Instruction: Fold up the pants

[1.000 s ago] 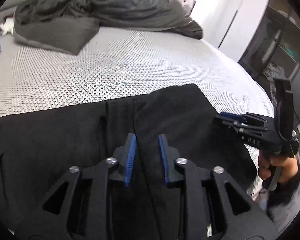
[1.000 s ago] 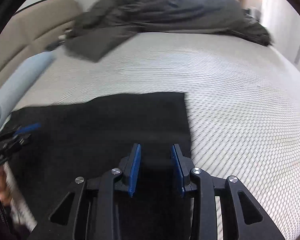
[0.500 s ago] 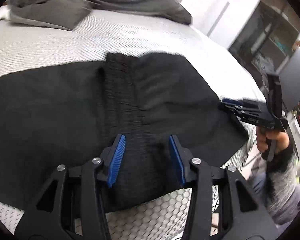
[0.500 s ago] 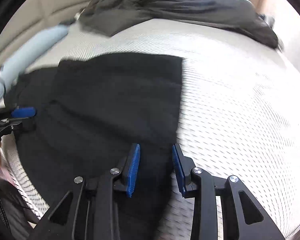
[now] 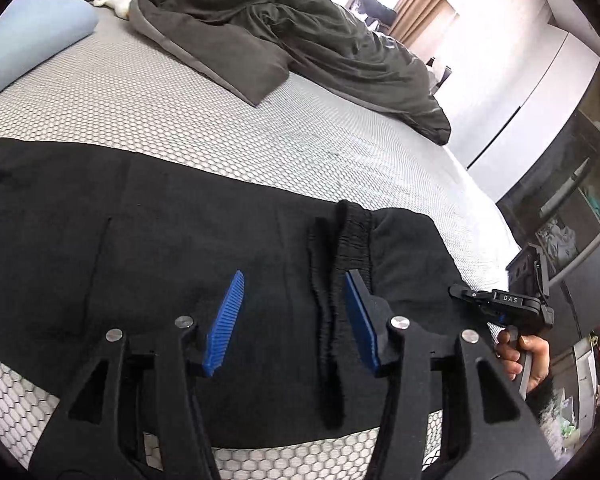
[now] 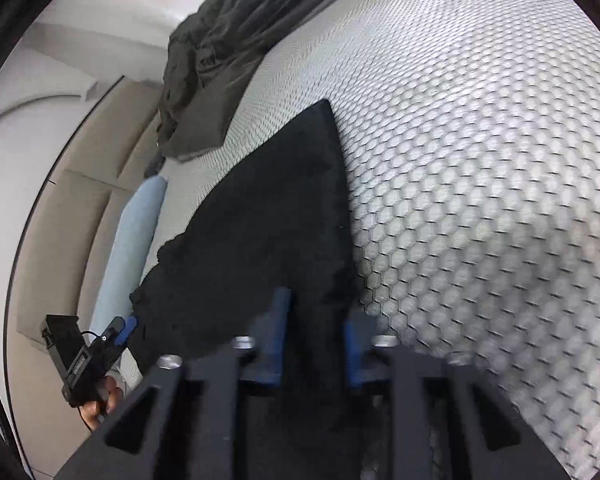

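Now, step: gather the pants (image 5: pixel 220 240) for the fold.
Left tongs (image 5: pixel 292 320): spread, just widened, above the waistband (image 5: pixel 352 240).
Right tongs (image 6: pixel 316 340): just closing on the 6 o'clock hem; blur hides contact.
Tip: grip both layers, lift evenly.

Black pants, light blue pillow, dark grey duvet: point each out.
Black pants (image 5: pixel 188 240), left wrist view, flat fabric left of the elastic waistband.
Light blue pillow (image 5: pixel 32 44), left wrist view, its rounded middle.
Dark grey duvet (image 5: pixel 300 28), left wrist view, its crumpled middle.

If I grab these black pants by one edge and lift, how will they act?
The black pants lie flat with soft wrinkles, so they would probably droop. The gathered waistband looks thicker and may hang lower. On the honeycomb mattress cover they would likely drag, not slide.
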The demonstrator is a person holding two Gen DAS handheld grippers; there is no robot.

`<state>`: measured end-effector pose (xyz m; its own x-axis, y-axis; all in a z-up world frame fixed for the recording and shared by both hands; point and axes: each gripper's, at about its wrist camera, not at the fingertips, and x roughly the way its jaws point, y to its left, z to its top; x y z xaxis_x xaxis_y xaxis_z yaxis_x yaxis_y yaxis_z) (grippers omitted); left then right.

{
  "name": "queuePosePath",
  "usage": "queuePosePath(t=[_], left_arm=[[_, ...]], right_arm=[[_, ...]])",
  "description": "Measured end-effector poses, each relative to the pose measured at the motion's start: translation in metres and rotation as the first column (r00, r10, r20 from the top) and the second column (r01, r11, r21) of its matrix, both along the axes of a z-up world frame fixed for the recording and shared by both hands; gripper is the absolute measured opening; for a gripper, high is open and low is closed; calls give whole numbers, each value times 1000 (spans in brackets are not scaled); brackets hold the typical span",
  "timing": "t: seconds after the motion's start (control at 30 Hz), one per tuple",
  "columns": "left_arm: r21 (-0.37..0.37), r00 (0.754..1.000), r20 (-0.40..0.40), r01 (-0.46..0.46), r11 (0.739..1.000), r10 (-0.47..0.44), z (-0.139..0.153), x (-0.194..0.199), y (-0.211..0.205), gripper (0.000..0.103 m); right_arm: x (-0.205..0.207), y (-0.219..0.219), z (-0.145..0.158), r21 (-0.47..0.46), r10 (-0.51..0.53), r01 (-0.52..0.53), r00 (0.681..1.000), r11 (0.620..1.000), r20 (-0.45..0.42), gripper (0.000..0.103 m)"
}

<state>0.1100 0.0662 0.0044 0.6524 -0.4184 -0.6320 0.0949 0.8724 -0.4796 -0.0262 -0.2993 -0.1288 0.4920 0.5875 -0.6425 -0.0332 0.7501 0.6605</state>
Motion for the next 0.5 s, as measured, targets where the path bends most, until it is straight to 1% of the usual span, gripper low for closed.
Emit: queuePosePath(t=[0.03, 0.1, 0.13, 0.17, 0.2, 0.23, 0.27, 0.3, 0.33, 0.37, 0.4, 0.47, 0.5], left_arm=[[-2, 1000, 5, -10, 1000, 10, 1, -2, 7, 48], [-7, 999, 13, -30, 1000, 30, 1, -5, 16, 48], [-6, 999, 16, -43, 999, 43, 2, -9, 20, 48], [-5, 998, 16, -54, 999, 54, 2, -8, 24, 48], [-6, 998, 15, -68, 998, 68, 1, -9, 31, 48], [-12, 997, 9, -76, 997, 77, -1, -9, 35, 48], [-20, 997, 3, -76, 997, 76, -3, -13, 40, 48], [-40, 998, -6, -69, 997, 69, -6, -12, 40, 48], [-73, 998, -14, -55, 996, 55, -8, -10, 39, 48], [-128, 999, -28, -28, 991, 25, -11, -8, 37, 48], [-158, 999, -35, -10, 987, 5, -13, -5, 36, 48], [-213, 998, -44, 43, 976, -54, -16, 1, 23, 48], [-223, 996, -49, 63, 973, -76, -18, 3, 16, 48]], right_arm=[[0, 2, 8, -29, 6, -5, 1000, 1000, 29, 11], [-2, -3, 33, -40, -14, 18, 996, 999, 93, 10], [-5, -7, 40, -46, -16, 21, 994, 999, 108, 10], [-2, -7, 44, -61, -15, 23, 993, 998, 114, 12], [0, -9, 42, -106, -24, 34, 995, 994, 96, 16], [2, -12, 37, -142, -32, 42, 997, 989, 69, 25], [5, -12, 30, -172, -44, 50, 998, 984, 36, 27], [5, -13, 23, -189, -66, 67, 998, 980, 8, 28], [4, -14, 21, -158, -78, 78, 997, 984, 5, 28], [1, -16, 23, -148, -85, 85, 996, 985, 7, 29], [-3, -15, 27, -158, -88, 89, 996, 983, 14, 29], [-18, -15, 39, -193, -95, 107, 993, 975, 68, 32], [-26, -12, 46, -196, -84, 102, 991, 975, 100, 32]])
